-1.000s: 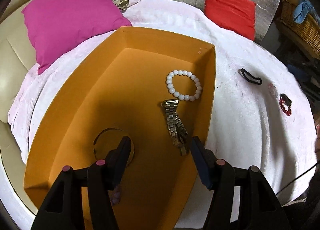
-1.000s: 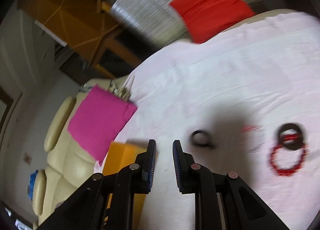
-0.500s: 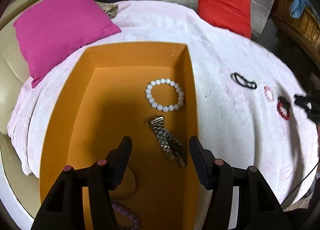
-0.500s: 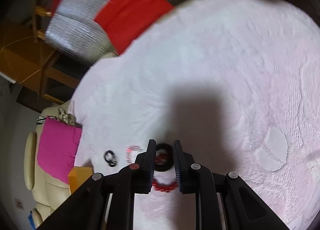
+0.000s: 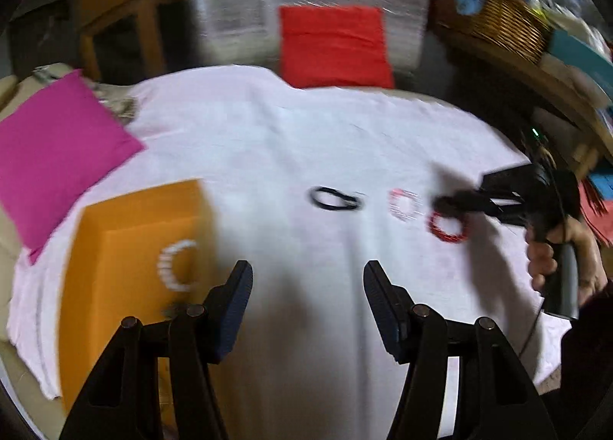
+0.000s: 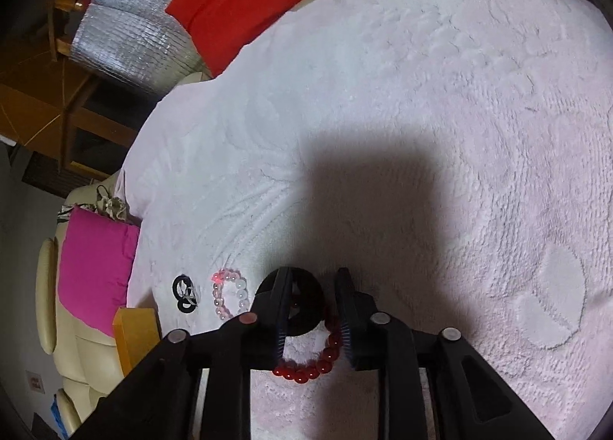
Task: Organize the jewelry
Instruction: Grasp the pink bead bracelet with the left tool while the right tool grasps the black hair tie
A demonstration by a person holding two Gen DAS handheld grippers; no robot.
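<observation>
My left gripper [image 5: 308,275] is open and empty above the white blanket, right of the orange box [image 5: 126,248] that holds a white bead bracelet [image 5: 178,265]. On the blanket lie a black ring piece [image 5: 335,199], a pink bead bracelet [image 5: 405,204] and a red bead bracelet [image 5: 448,227]. My right gripper [image 6: 312,279] is open, low over the blanket. Its jaws stand either side of a black ring [image 6: 306,309] that lies on the red bead bracelet [image 6: 310,357]. The pink bracelet [image 6: 230,298] and the black piece [image 6: 185,292] lie to its left.
A magenta cushion [image 5: 53,156] lies at the left and a red cushion [image 5: 333,45] at the back against silver foil. A wicker basket [image 5: 505,26] stands at the back right. The orange box corner [image 6: 136,336] shows at the lower left of the right wrist view.
My left gripper has swung right, away from above the box toward the open blanket. My right gripper has come down onto the red bracelet and black ring and opened a little wider.
</observation>
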